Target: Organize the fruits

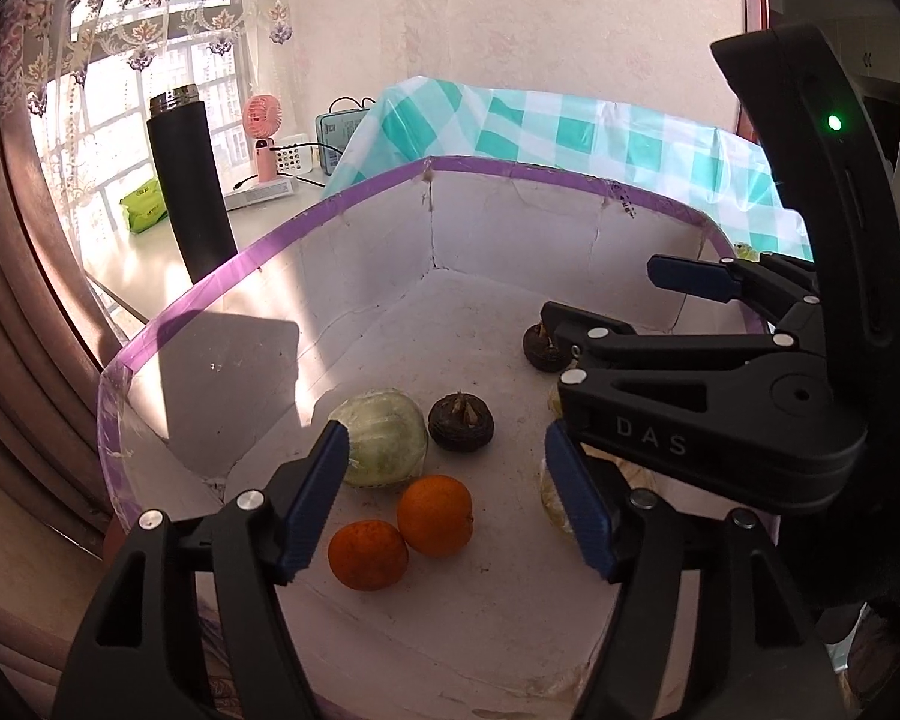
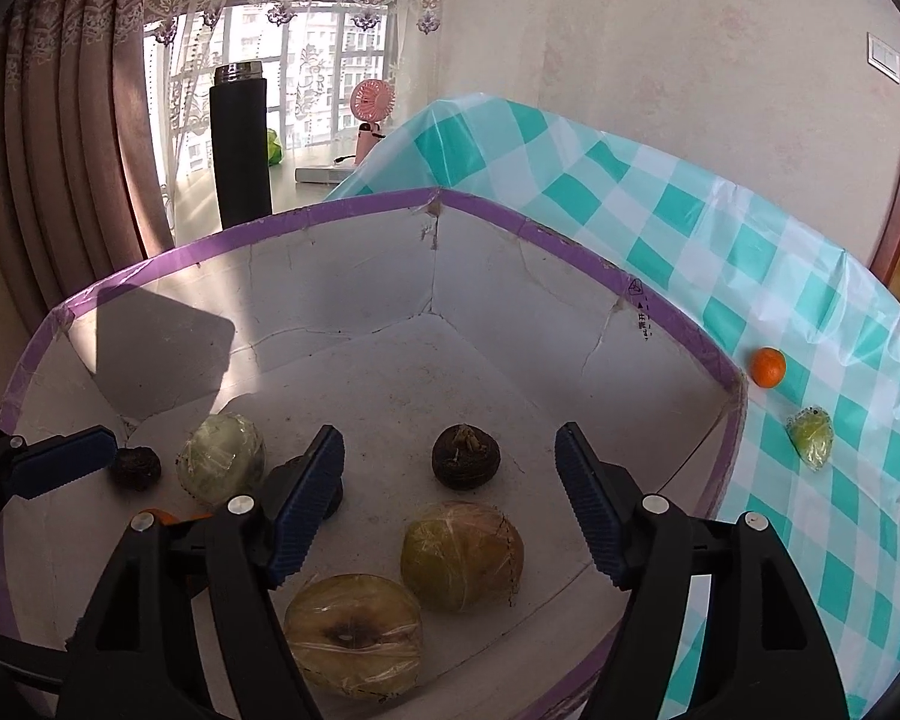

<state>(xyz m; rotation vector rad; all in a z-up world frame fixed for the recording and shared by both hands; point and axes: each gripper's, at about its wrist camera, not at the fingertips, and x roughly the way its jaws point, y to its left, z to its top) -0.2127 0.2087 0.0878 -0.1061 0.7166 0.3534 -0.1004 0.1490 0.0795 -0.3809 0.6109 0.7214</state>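
Observation:
A white box with a purple rim (image 1: pixel 330 213) (image 2: pixel 354 204) holds the fruit. In the left wrist view two oranges (image 1: pixel 369 553) (image 1: pixel 435 515), a wrapped green melon (image 1: pixel 381 445) and two dark round fruits (image 1: pixel 461 421) (image 1: pixel 543 348) lie on its floor. My left gripper (image 1: pixel 450 510) is open and empty above the oranges. My right gripper (image 2: pixel 450 510) is open and empty above two wrapped yellowish fruits (image 2: pixel 462 555) (image 2: pixel 354 636) and a dark fruit (image 2: pixel 465 456). The right gripper also shows in the left wrist view (image 1: pixel 606 300). An orange (image 2: pixel 768 367) and a wrapped green fruit (image 2: pixel 811 438) lie outside on the checked cloth.
A green-checked cloth (image 2: pixel 690 228) covers the table right of the box. A black flask (image 1: pixel 191 192), a pink fan (image 1: pixel 264 132), a green packet (image 1: pixel 144 210) and a blue device (image 1: pixel 339 132) stand on the sill behind. Curtains (image 2: pixel 60 150) hang at left.

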